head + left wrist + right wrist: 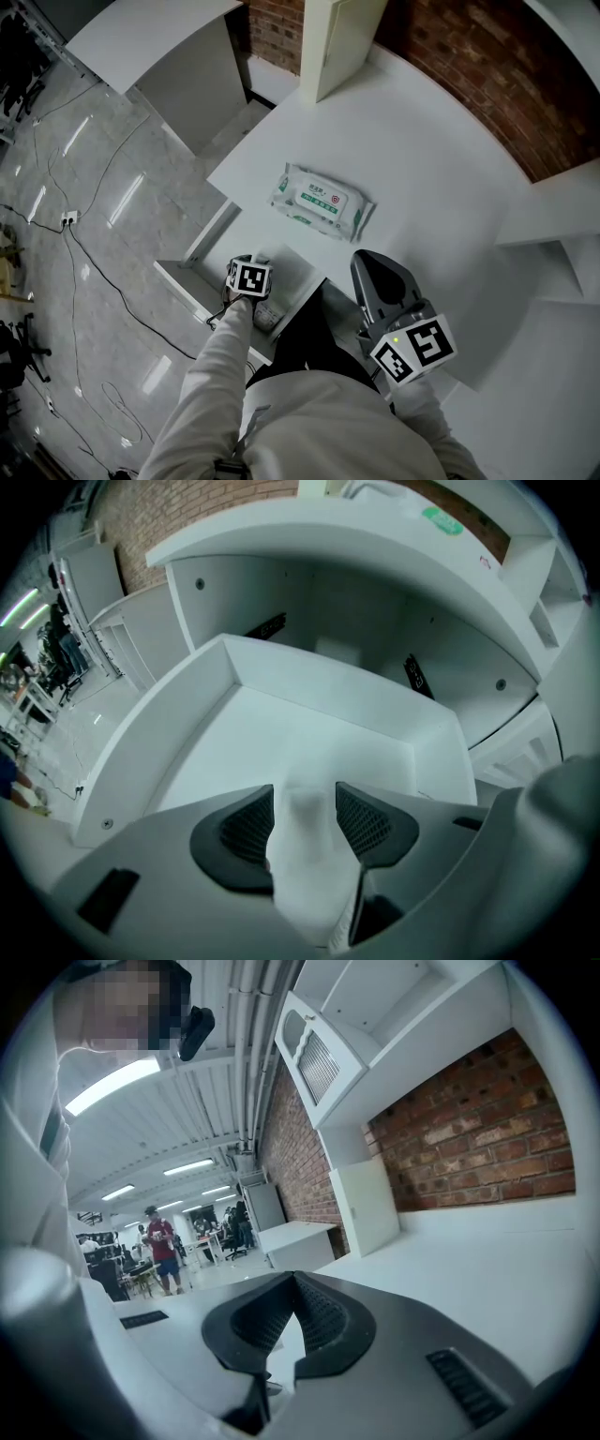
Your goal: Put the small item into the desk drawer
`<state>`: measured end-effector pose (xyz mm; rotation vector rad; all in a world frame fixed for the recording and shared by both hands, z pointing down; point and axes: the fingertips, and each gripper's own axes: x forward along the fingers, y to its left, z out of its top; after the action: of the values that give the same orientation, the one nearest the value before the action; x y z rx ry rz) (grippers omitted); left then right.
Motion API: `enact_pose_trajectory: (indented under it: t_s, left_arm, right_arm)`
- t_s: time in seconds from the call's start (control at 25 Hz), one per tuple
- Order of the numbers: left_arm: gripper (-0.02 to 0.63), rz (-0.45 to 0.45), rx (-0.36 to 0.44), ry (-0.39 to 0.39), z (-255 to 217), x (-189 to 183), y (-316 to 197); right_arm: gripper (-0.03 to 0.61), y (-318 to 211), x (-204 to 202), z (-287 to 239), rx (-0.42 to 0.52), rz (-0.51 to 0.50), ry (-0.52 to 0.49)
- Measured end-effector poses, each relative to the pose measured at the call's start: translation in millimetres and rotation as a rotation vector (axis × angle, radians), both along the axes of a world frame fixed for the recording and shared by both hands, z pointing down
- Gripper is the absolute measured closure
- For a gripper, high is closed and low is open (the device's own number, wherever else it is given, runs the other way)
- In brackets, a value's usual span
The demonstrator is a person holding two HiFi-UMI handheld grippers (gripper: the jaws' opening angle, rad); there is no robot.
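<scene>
The left gripper hangs over the open white drawer beneath the desk top, jaws apart, a white small item between its dark pads

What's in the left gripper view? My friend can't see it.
A small white item sits between the left gripper's two dark, ribbed jaws, which stand apart, above an open white desk drawer. The white desk top curves overhead.

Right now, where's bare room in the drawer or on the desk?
Drawer floor is bare from its back wall to the left gripper; crowded there, white item between jaws. Desk is bare around the wipes pack.
</scene>
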<state>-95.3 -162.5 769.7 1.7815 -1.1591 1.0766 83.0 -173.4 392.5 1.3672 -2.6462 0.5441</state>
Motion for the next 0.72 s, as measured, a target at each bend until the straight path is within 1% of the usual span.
enact_pose_trajectory:
  t_s: [0.12,0.28,0.32,0.44,0.56,0.72]
  left_arm:
    - [0.399,-0.028,0.073,0.034,-23,-3,-12]
    - [0.400,-0.032,0.172,0.084,-42,-4,-24]
    - [0.400,-0.034,0.189,0.090,-53,-4,-27]
    - [0.400,-0.042,0.231,0.064,-89,-12,-30]
    - [0.405,-0.025,0.294,0.077,-112,-9,-35]
    - [0.414,-0.033,0.369,0.083,-141,-8,-38]
  right_arm:
    - [0.551,2,-5,-3,0.008,-0.011,-0.010]
    - [0.551,6,-12,-7,0.019,-0.025,-0.022]
    - [0.551,6,-13,-9,0.024,-0.028,-0.025]
    - [0.551,7,-16,-12,0.035,-0.035,-0.032]
    - [0.551,10,-20,-15,0.043,-0.044,-0.035]
    - [0.551,14,-27,-21,0.063,-0.057,-0.039]
